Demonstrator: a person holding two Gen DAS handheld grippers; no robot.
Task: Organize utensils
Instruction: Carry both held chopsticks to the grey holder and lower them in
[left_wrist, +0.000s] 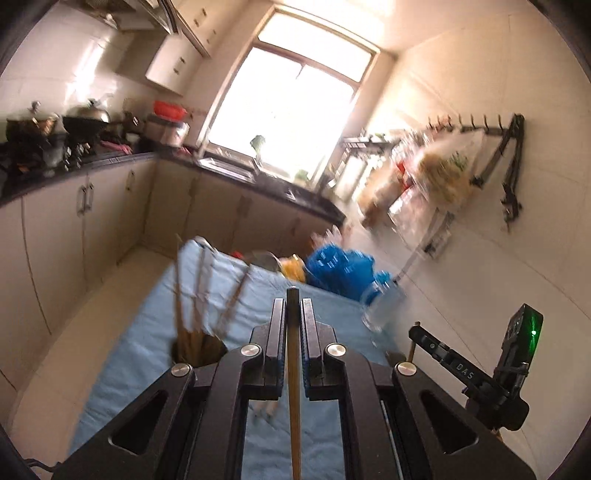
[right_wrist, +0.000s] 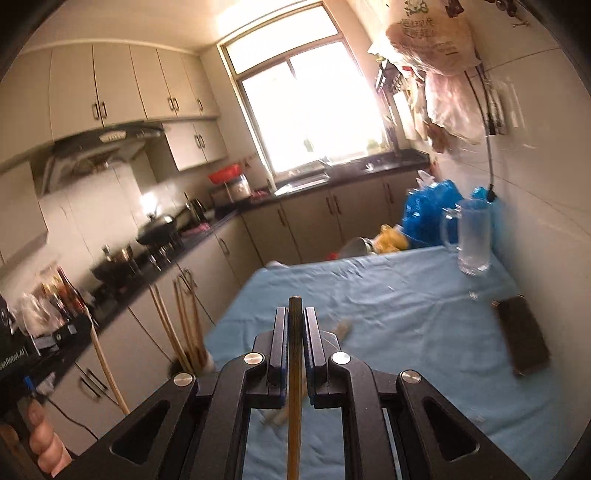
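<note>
My left gripper (left_wrist: 293, 306) is shut on a wooden chopstick (left_wrist: 294, 387) that runs back between the fingers, dark tip forward. My right gripper (right_wrist: 295, 314) is shut on another chopstick (right_wrist: 293, 387) the same way. Both are held above a table with a light blue cloth (right_wrist: 388, 302). A utensil holder (left_wrist: 199, 349) with several chopsticks standing in it sits just left of my left gripper; it also shows in the right wrist view (right_wrist: 188, 332) at the table's left edge. A small wooden utensil (right_wrist: 341, 328) lies on the cloth, blurred.
A glass mug (right_wrist: 471, 240) stands at the table's far right, a dark phone (right_wrist: 522, 334) nearer. Blue bags (right_wrist: 428, 210) and a yellow item (right_wrist: 393, 236) sit at the far edge. Kitchen counter with pots (right_wrist: 155, 236) runs along the left.
</note>
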